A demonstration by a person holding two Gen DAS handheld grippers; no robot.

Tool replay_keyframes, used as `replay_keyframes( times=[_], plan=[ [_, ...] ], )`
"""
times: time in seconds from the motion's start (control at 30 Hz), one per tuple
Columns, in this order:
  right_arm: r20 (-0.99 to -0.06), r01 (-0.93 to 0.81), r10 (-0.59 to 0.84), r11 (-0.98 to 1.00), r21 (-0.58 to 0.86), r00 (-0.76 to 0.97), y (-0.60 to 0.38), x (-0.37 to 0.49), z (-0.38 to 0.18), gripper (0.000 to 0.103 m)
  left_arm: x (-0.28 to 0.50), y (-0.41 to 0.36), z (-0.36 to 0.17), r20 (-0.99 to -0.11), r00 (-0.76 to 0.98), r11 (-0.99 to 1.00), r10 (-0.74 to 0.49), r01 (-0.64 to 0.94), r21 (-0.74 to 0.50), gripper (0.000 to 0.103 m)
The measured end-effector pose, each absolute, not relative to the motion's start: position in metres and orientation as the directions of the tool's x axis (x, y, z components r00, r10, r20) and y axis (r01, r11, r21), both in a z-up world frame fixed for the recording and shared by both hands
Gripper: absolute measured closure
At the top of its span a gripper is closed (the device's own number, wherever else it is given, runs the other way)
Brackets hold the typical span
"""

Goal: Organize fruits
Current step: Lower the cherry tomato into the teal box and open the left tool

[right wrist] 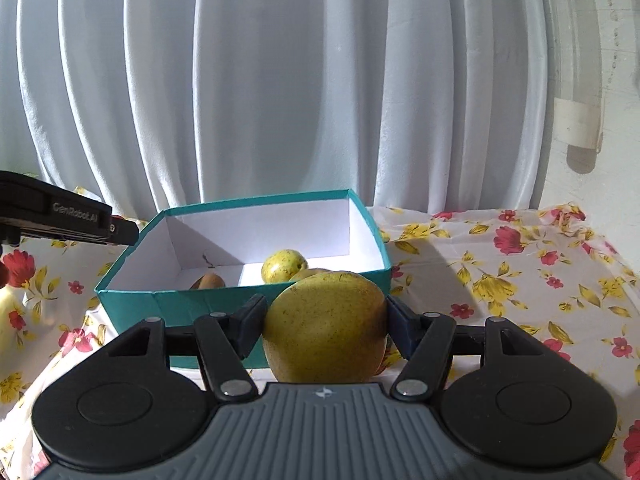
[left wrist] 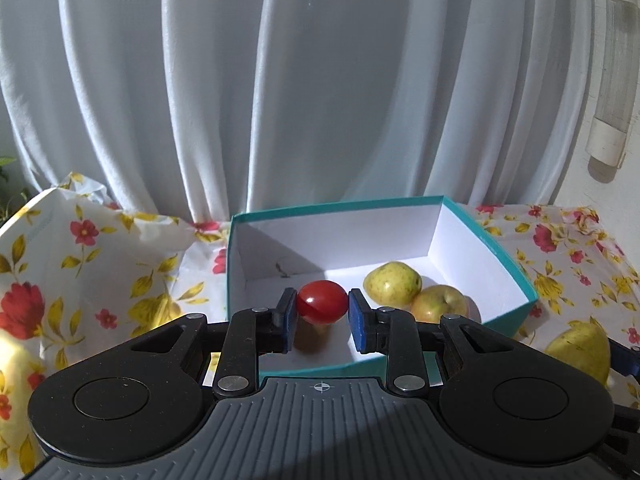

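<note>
My left gripper is shut on a small red tomato, held over the near edge of a teal box with a white inside. Two yellow-green apples lie in the box's right part. My right gripper is shut on a large yellow-green apple, held just in front of the same teal box. In the right wrist view the box holds a yellow-green apple and a brownish fruit. The held apple shows at the left wrist view's lower right, and the left gripper's black body shows at the right wrist view's left edge.
The box stands on a table under a white cloth with red and yellow flowers. A pale curtain hangs close behind the table. A flowered bag rises left of the box. A clear tube fixture hangs on the wall at right.
</note>
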State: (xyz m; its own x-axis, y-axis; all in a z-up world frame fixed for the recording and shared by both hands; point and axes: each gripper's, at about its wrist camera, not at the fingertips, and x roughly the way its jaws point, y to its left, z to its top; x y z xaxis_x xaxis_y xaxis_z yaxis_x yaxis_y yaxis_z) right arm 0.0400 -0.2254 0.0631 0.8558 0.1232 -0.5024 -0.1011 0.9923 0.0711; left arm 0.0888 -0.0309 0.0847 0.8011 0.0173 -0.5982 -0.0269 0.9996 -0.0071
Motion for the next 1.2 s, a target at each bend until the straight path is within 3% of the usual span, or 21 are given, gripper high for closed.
replay_keyframes(
  times=[0.4,1.2],
  plan=[
    [-0.487,-0.023,0.051,0.998,0.063,0.872,-0.237,0.048,0.072,0.039,0.153,-0.050,0.048,-0.611,0.789,0.998,0.057,-0.027,0.058,0.073],
    [-0.480,-0.020,0.054,0.997,0.075,0.876,-0.247,0.050,0.074,0.039,0.187,-0.061,0.005,-0.677,0.735,0.998,0.047,-0.014,0.053,0.073]
  ],
)
